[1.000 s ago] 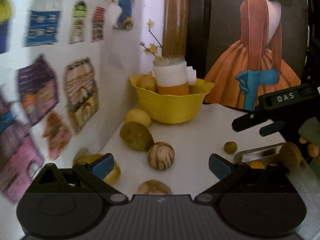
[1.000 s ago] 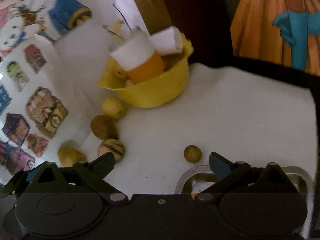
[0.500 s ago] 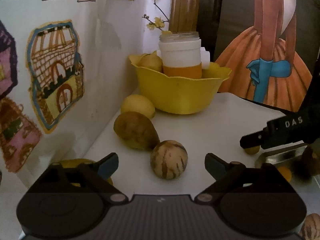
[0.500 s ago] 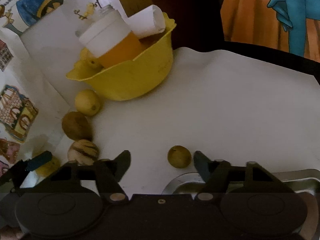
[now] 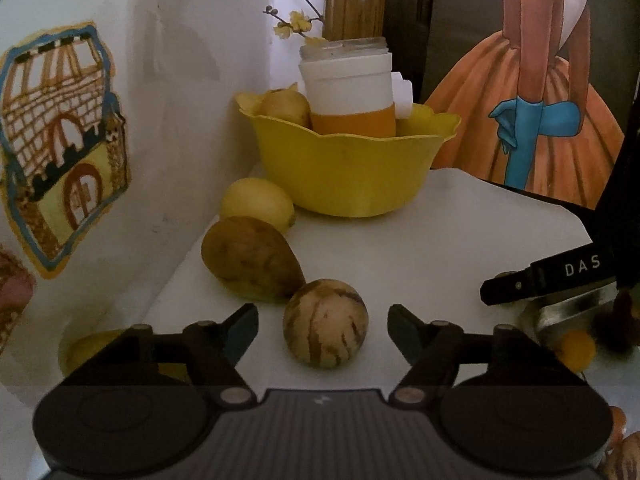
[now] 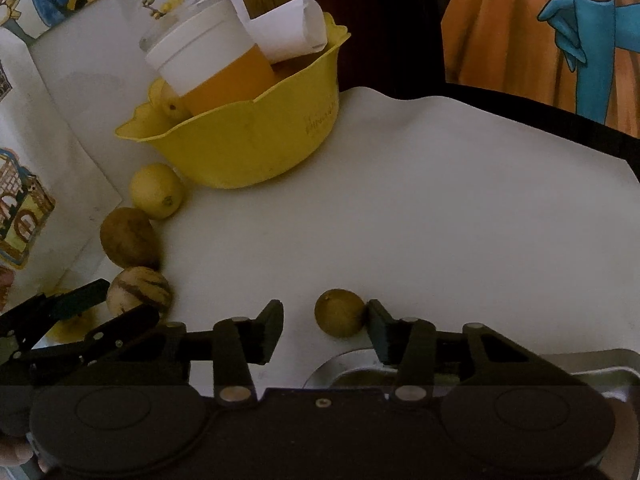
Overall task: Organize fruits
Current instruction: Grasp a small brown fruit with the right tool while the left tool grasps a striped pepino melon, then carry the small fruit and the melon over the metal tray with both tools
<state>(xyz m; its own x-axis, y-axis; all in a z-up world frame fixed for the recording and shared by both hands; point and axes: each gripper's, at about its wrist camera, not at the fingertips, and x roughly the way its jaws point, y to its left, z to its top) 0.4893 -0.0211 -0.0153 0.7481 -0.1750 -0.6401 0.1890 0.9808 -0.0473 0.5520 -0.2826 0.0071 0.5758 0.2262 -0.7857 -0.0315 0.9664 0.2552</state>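
White paper covers the tabletop (image 6: 400,184), which runs into a corner where a wall of childlike house drawings meets a painting of a woman in an orange skirt. At the near edge, the right gripper (image 6: 325,330) stands spread but not wide, low over the paper, with the small round fruit (image 6: 339,317) between its fingers; the fruit appears to touch the right-hand pad while a clear gap remains on the other side, so nothing is pinched yet, and the offset suggests the tongs need centring before they close. Just below and behind that fruit lies the rim of a metal tray (image 6: 592,364), which seems the likely place for sorted pieces, since something orange-yellow already shows in it in the left view. The left gripper (image 5: 322,326) is likewise spread, wider, and framed squarely around the striped round fruit (image 5: 325,323), touching neither side as far as can be seen; the alignment reads as a grasp being lined up. Beyond it, close along the wall, sit a brown pear-shaped fruit (image 5: 250,258) and then a lemon (image 5: 258,204), the row leading to the yellow bowl (image 5: 348,172), which holds another fruit, a white-and-orange cup (image 5: 348,88) and a paper roll. A further yellow fruit (image 5: 86,350) lies partly hidden behind the left finger.
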